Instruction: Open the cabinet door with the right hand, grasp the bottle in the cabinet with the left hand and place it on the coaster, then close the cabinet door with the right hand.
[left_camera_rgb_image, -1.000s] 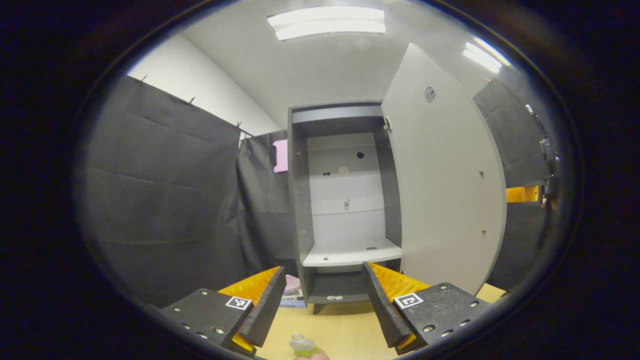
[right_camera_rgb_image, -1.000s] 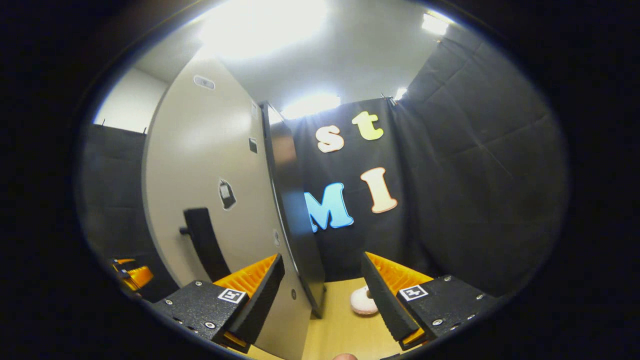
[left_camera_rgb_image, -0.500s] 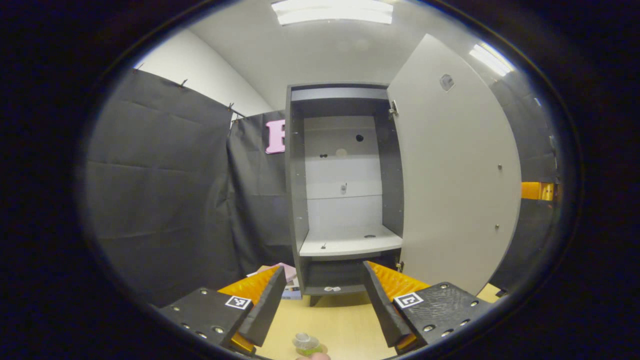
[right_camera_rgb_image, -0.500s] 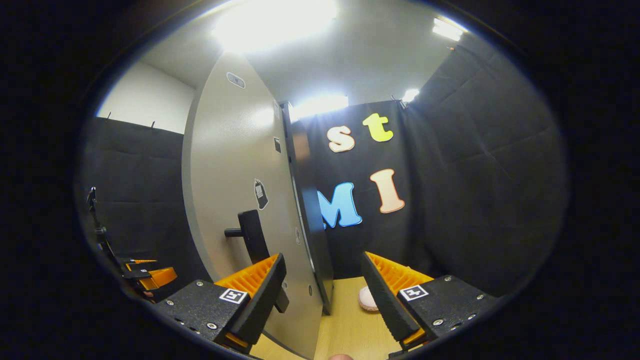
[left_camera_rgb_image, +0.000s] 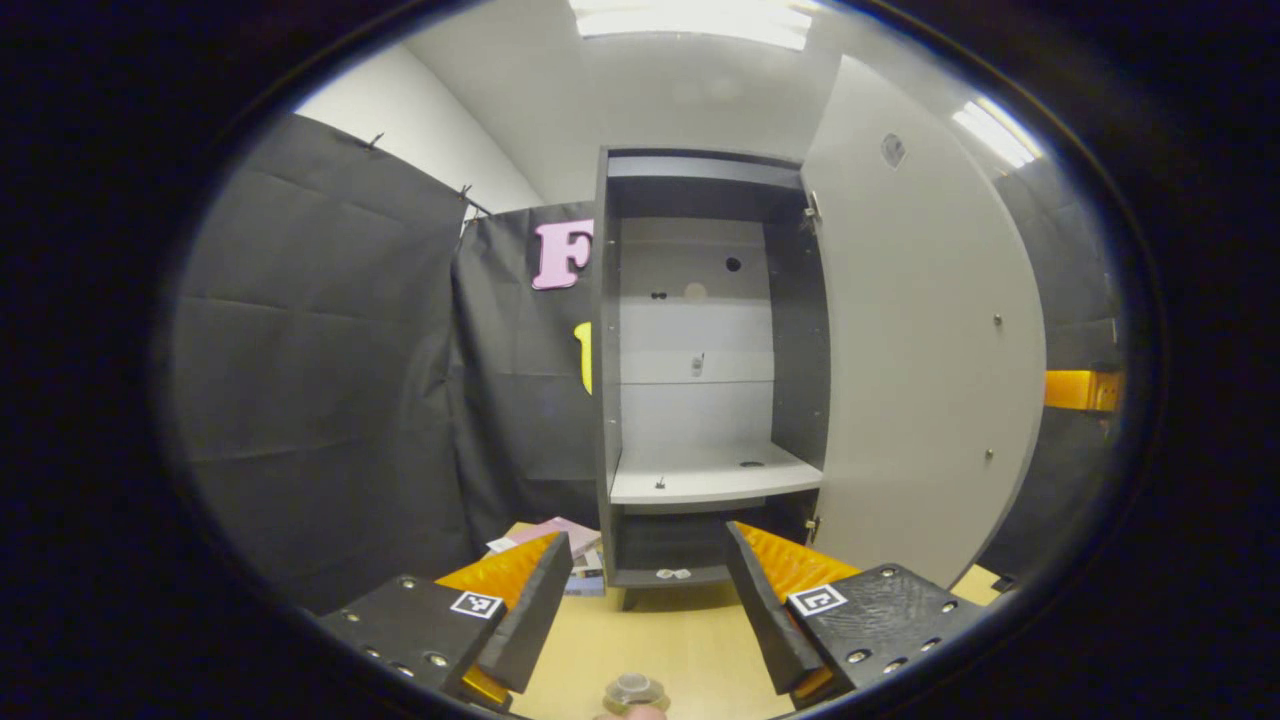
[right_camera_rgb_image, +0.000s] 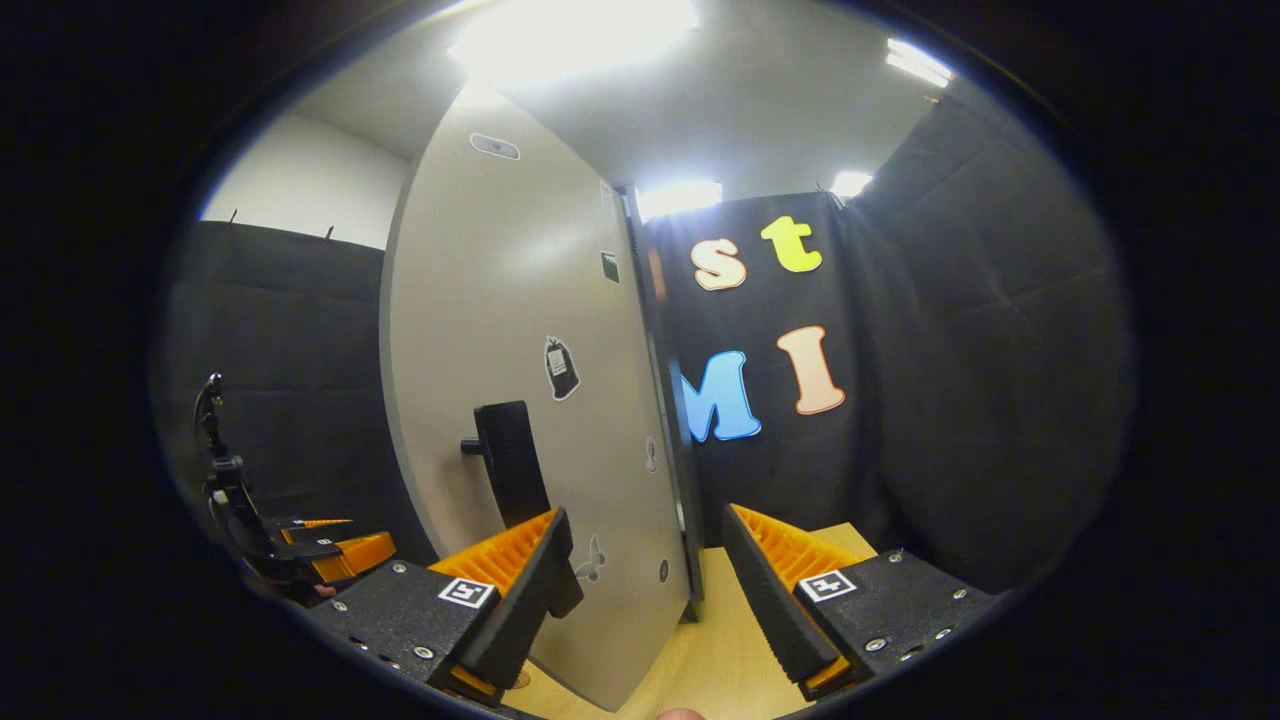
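left gripper view had the left gripper (left_camera_rgb_image: 648, 600) at the bottom of the frame, its two fingers apart and holding nothing. just under the gap, at the very bottom edge, sat the top of the bottle (left_camera_rgb_image: 634, 692) on the wooden table (left_camera_rgb_image: 690, 650). past the fingers, in the middle of the frame, stood the cabinet (left_camera_rgb_image: 700, 380) with its shelf (left_camera_rgb_image: 710, 478) bare. the cabinet door (left_camera_rgb_image: 930, 370) was swung wide open on the right.

right gripper view had the right gripper (right_camera_rgb_image: 645, 590) at the bottom, fingers apart and gripping nothing. the door's black handle (right_camera_rgb_image: 510, 465) was just above its left finger. the left gripper showed low on the left.
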